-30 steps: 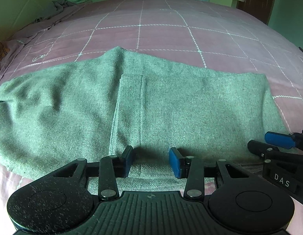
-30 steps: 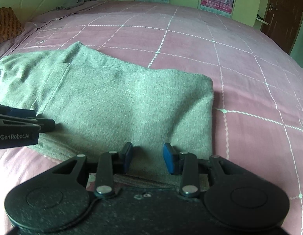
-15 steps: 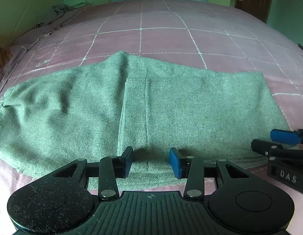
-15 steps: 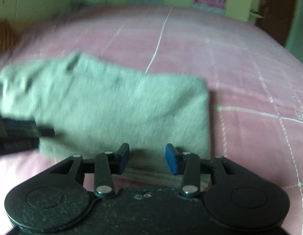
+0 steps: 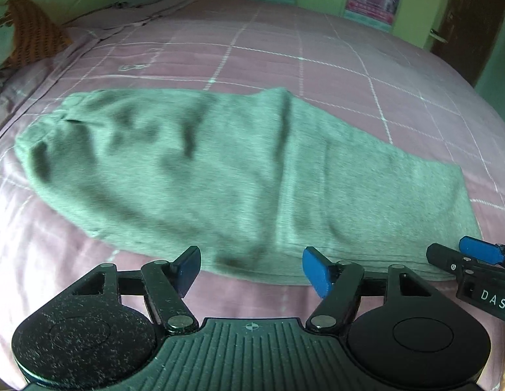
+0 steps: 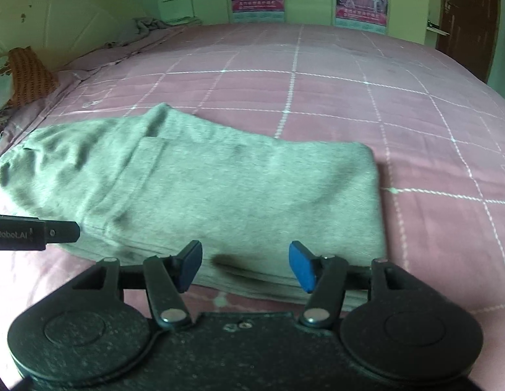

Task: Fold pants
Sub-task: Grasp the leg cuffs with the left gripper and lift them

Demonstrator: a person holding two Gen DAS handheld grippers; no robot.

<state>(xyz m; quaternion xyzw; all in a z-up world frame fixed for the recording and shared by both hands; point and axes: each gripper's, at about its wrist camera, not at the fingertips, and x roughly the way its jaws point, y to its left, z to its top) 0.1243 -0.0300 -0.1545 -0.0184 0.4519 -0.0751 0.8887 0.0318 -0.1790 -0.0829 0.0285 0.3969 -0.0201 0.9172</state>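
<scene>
Pants (image 5: 239, 176) lie flat on bed (image 5: 317, 65), already folded lengthwise, near front edge. Left gripper (image 5: 250, 268) released, empty, just short of near hem. Right gripper (image 6: 244, 265) likewise. Advice: pinch both layers together, carry fold across evenly, avoid dragging bedspread.

Both wrist cameras look low and forward across the pink checked bed (image 5: 317, 65), sharing the folded grey fabric pants (image 6: 219, 189) close ahead.

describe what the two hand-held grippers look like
Both match: the left hand-held gripper and right hand-held gripper have speckled black bodies with round discs, silver pivot pins, black linkage fingers and blue pads. White lettering, "DAS" and "RoboLAI", marks their sides. No cables show.
</scene>
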